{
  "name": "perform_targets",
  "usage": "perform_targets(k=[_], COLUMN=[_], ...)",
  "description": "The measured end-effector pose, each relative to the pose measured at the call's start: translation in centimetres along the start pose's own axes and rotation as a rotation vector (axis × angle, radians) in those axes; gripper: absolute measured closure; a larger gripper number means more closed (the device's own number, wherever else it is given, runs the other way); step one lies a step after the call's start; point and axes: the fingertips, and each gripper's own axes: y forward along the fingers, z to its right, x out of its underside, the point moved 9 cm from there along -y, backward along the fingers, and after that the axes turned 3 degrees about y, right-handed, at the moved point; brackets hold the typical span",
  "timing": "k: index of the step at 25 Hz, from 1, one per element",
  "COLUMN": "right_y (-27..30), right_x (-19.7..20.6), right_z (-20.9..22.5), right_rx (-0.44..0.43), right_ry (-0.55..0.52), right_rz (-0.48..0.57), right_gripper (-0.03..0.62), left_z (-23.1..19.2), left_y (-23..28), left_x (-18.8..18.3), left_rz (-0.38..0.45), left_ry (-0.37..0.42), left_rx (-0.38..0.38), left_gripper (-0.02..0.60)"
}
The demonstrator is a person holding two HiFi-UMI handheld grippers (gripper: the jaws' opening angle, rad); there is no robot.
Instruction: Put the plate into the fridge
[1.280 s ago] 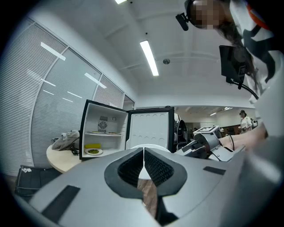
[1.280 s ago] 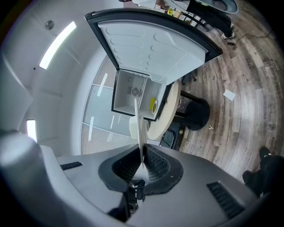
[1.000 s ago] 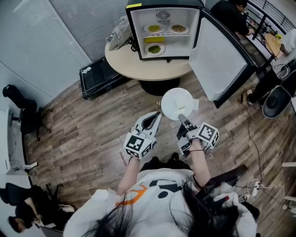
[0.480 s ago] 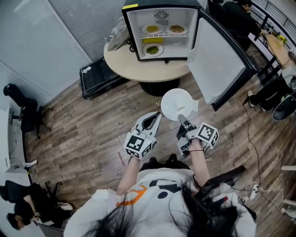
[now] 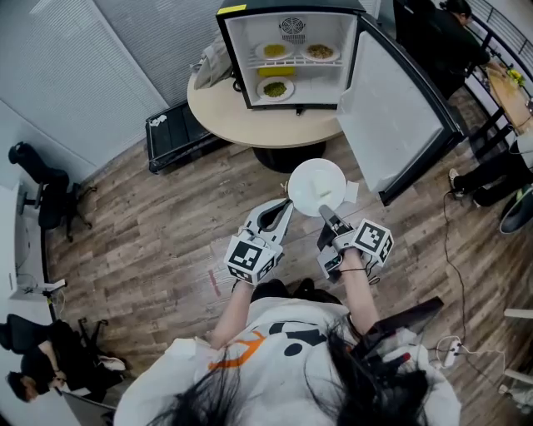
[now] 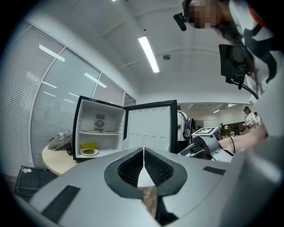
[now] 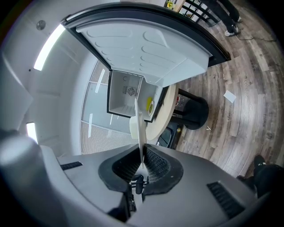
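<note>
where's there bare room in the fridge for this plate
The fridge's lower level is bare right of the plate of green food, up to the right wall. The upper shelf is crowded: two plates side by side.

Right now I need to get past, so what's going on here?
A person stands facing the open mini fridge on the round table, holding a white plate by its rim in the right gripper. The left gripper is shut and empty. The plate is not yet inside; three plates of food already are.

Food on 3 plates [image 5: 275, 88] inside fridge [image 5: 241, 58] too small.
</note>
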Motion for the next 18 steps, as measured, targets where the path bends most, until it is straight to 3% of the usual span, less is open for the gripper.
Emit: perform_targets(k=[10,18], right_y=[0.8,4.3], right_x=[-1.1,-1.9], right_z=[1.3,0.8], right_rx=[0.005,0.007], right_ry=[0.021,0.029], right_rz=[-0.023,-0.031], right_gripper=[0.566,0.566], left_z=[0.3,-3.1], left_y=[1.1,1.9], left_x=[0.4,0.7], left_rz=[-0.029,-0.03], left_ry=[0.012,0.012], left_rx=[-0.009,-0.022], left_gripper=[0.569,0.569])
